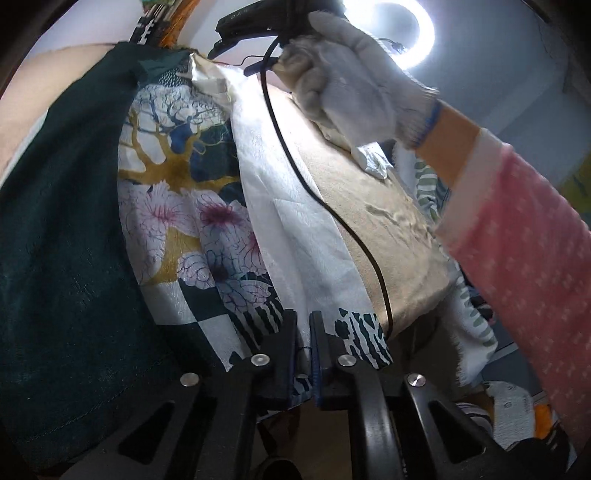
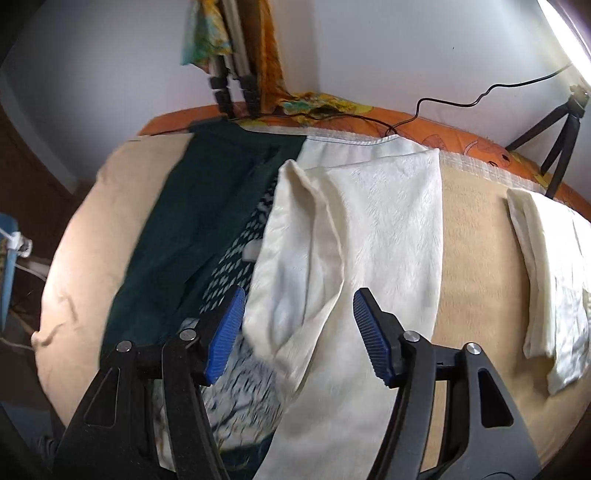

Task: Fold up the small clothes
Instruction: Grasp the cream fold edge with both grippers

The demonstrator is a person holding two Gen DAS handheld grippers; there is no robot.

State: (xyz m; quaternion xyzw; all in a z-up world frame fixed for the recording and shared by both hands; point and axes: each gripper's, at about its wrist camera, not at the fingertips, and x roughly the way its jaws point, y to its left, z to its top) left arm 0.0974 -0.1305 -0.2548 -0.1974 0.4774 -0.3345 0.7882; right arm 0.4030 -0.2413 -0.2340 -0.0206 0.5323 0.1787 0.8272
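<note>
A printed satin cloth [image 1: 192,206], flowers and branches on one face and plain cream on the other [image 2: 354,229], lies partly folded over on the beige blanket [image 1: 373,229]. My left gripper [image 1: 303,354] is shut on the near edge of this cloth. My right gripper [image 2: 297,328] is open above the cream fold, not touching it; in the left wrist view it [image 1: 236,40] shows at the cloth's far end, held by a white-gloved hand [image 1: 354,81]. A dark green garment [image 2: 207,221] lies beside and partly under the printed cloth.
A folded cream cloth [image 2: 550,280] lies at the blanket's right side. A small tripod [image 2: 554,136], black cables [image 2: 443,103] and stand legs [image 2: 229,88] sit along the orange far edge by the wall. A ring light [image 1: 399,33] glows overhead.
</note>
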